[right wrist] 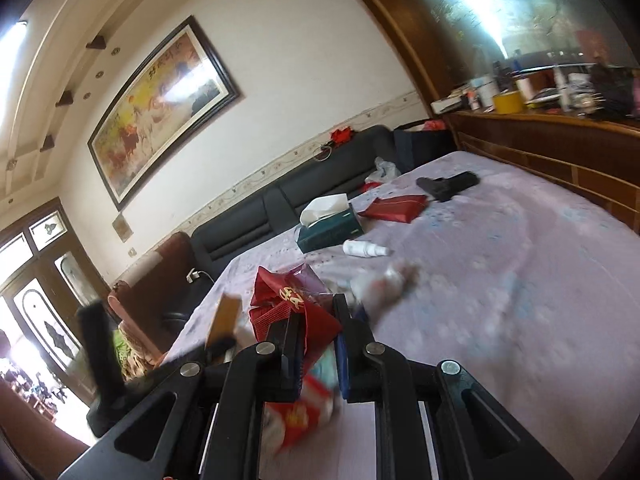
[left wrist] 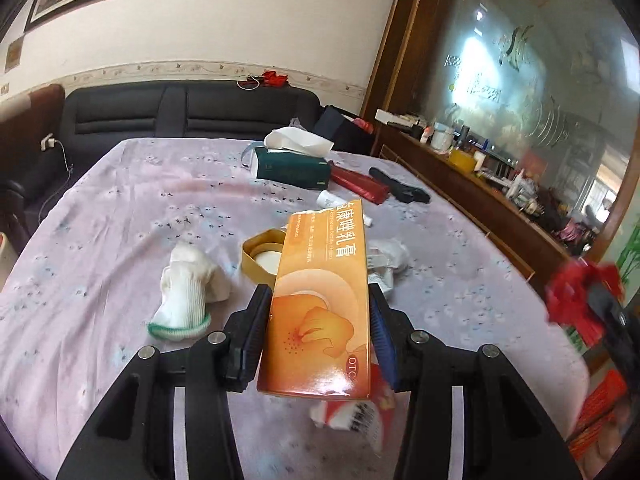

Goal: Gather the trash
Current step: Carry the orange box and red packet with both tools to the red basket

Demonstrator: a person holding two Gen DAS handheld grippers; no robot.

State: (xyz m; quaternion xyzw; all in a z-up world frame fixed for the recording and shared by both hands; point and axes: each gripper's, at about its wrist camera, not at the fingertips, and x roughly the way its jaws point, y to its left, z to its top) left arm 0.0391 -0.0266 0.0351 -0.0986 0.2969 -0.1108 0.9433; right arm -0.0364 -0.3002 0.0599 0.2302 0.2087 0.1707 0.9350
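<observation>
Both grippers hold trash above the cloth-covered table [left wrist: 100,208].
The left gripper [left wrist: 318,312], jaws partly open, clamps an orange box [left wrist: 320,304] raised over the table's near edge; the right gripper [right wrist: 318,320], jaws nearly together, pinches a red wrapper [right wrist: 296,308]. A sock [left wrist: 188,288] and gold lid [left wrist: 260,256] lie just beyond; a tissue box [left wrist: 292,166] sits toward the far edge.

Cream wall [left wrist: 280,20] up top with a floral border strip, a big framed painting [right wrist: 160,108] hanging on it. Dark sofa [left wrist: 192,112] runs along beneath. A wooden sideboard [left wrist: 480,196] sits under a large etched mirror [left wrist: 540,80], and daylight is pouring through the patterned glass doors [right wrist: 36,300].
</observation>
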